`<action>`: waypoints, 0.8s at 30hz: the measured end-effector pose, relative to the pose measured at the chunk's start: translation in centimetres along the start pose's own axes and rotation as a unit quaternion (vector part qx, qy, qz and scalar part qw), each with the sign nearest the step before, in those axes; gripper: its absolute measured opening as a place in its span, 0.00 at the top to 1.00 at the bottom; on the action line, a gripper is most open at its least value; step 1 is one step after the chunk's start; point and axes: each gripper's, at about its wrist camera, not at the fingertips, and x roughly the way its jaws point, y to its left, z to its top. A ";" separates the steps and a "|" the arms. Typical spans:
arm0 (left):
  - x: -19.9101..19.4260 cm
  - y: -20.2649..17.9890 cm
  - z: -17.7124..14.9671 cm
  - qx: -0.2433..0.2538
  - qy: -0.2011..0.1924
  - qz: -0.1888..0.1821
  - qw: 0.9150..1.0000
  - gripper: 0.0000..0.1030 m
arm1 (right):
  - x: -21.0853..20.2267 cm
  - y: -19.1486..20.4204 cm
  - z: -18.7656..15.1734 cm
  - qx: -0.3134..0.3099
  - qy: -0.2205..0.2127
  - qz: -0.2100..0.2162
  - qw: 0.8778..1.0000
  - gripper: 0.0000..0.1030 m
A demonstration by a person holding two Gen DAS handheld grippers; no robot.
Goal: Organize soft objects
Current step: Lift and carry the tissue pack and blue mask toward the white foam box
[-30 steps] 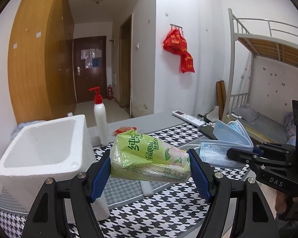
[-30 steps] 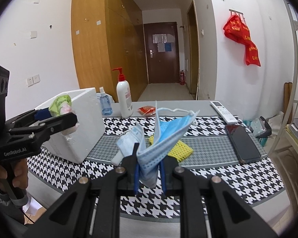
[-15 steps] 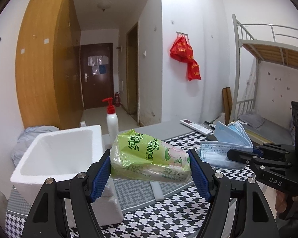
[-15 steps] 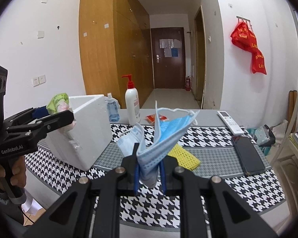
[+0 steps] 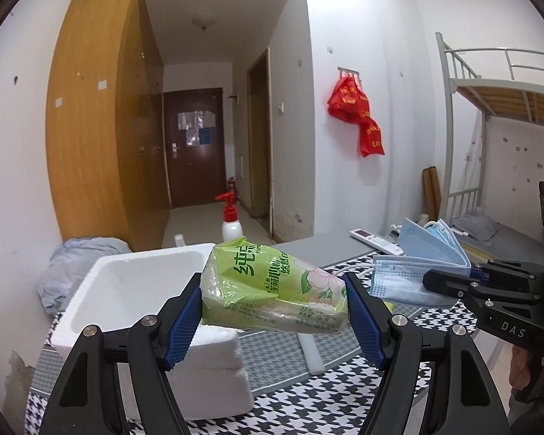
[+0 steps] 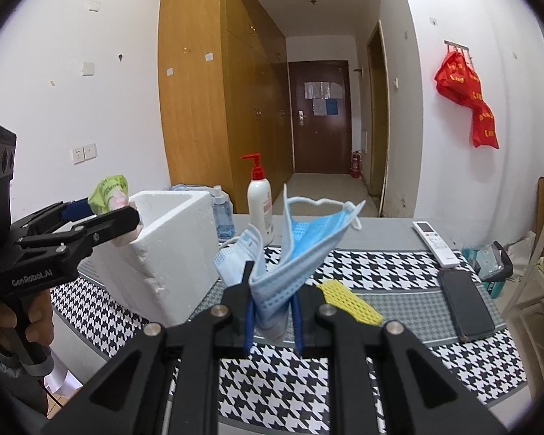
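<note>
My left gripper (image 5: 273,320) squeezes the green tissue pack (image 5: 272,290) above the foam box (image 5: 134,290), my right gripper (image 6: 272,320) pinches the blue masks (image 6: 293,253) over the table (image 6: 399,272); risk: the loosely fanned masks slipping free mid-carry.

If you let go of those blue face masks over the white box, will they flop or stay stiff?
Probably flop. The blue face masks already bend and fan out unevenly above the right gripper, which pinches only their lower edge. They look thin and light, so they may flutter rather than drop straight into the white foam box. The loose ear loops could snag on a finger.
</note>
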 end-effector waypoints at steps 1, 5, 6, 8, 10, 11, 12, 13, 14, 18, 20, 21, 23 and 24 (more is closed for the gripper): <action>-0.1 0.1 0.1 -0.001 -0.002 0.003 1.000 0.27 | 0.1 0.1 0.1 -0.001 -0.001 0.002 1.000 0.80; -0.8 0.8 0.4 -0.001 -0.009 0.013 1.000 0.27 | 0.5 0.8 0.6 -0.004 -0.007 0.012 1.000 0.80; -0.9 1.0 0.5 -0.001 -0.010 0.015 1.000 0.27 | 0.5 0.9 0.7 -0.003 -0.009 0.015 1.000 0.80; -1.1 1.4 0.5 -0.003 -0.011 0.017 1.000 0.27 | 0.8 1.2 0.9 -0.007 -0.010 0.018 1.000 0.80; -1.3 1.7 0.5 -0.004 -0.013 0.019 1.000 0.27 | 0.9 1.5 1.1 -0.010 -0.010 0.023 1.000 0.80; -1.3 1.9 0.5 -0.005 -0.014 0.021 1.000 0.27 | 1.1 1.7 1.2 -0.011 -0.010 0.025 1.000 0.80; -1.4 2.1 0.6 -0.006 -0.014 0.023 1.000 0.27 | 1.2 1.8 1.2 -0.012 -0.010 0.027 1.000 0.80; -1.4 2.2 0.6 -0.007 -0.015 0.024 1.000 0.27 | 1.3 2.0 1.3 -0.014 -0.010 0.029 0.999 0.80; -1.5 2.4 0.7 -0.007 -0.015 0.026 1.000 0.27 | 1.4 2.1 1.3 -0.015 -0.010 0.030 0.999 0.80; -1.4 3.0 0.9 -0.010 -0.016 0.031 0.999 0.27 | 1.8 2.5 1.8 -0.017 -0.012 0.036 0.999 0.80; -1.6 3.1 0.9 -0.011 -0.017 0.034 0.999 0.27 | 1.9 2.8 1.9 -0.018 -0.013 0.041 0.999 0.80; -1.6 3.3 1.0 -0.012 -0.018 0.036 0.999 0.27 | 2.1 2.9 2.0 -0.019 -0.012 0.044 0.999 0.80; -1.5 3.5 1.0 -0.013 -0.018 0.041 0.999 0.27 | 2.4 3.2 2.2 -0.023 -0.012 0.049 0.998 0.80; -1.5 3.6 1.1 -0.015 -0.017 0.043 0.999 0.27 | 2.5 3.3 2.2 -0.024 -0.012 0.051 0.998 0.80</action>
